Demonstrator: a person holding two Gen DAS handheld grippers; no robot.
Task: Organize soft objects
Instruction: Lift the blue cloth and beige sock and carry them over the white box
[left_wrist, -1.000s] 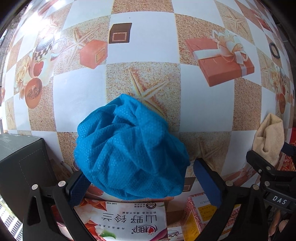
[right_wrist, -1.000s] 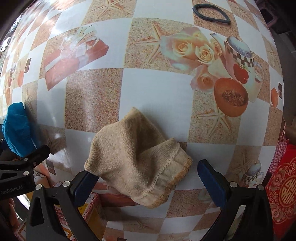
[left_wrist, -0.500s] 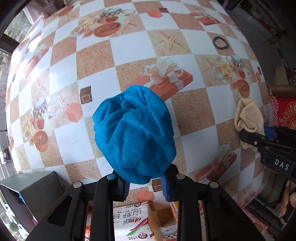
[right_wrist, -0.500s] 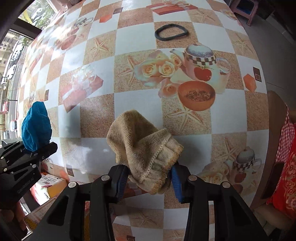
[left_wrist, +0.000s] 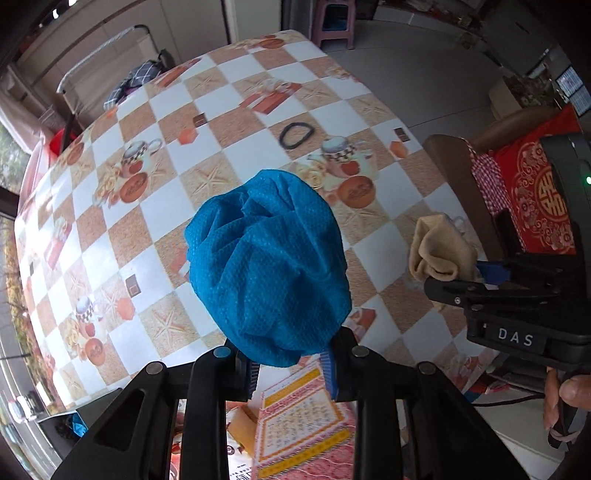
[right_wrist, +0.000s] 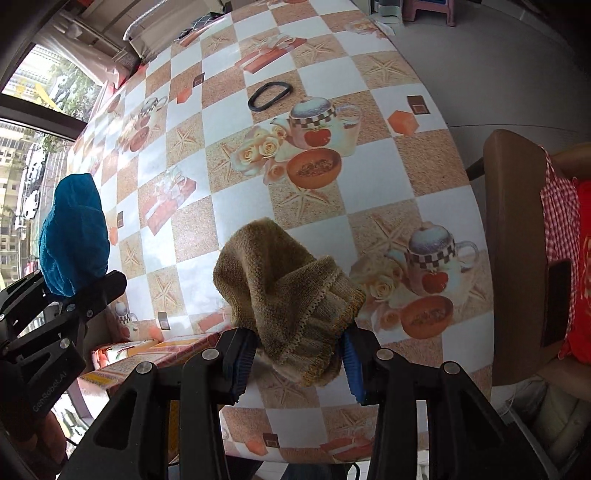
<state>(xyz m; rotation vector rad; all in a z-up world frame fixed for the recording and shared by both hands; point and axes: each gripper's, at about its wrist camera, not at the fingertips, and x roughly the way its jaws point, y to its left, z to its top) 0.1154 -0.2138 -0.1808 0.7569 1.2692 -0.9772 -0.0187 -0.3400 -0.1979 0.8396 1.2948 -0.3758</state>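
Blue crumpled cloth (left_wrist: 267, 262) hung limp, clamped in the left hand-held gripper (left_wrist: 290, 363); the right hand-held gripper (right_wrist: 297, 354) pinched a soft tan knitted cloth (right_wrist: 284, 295), both likely light.

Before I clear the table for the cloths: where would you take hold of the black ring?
Grip the black ring across one thin side of its band, coming straight down from above. It lies flat on the table, open in the middle and apart from other things, so one finger can drop inside the loop and one outside.
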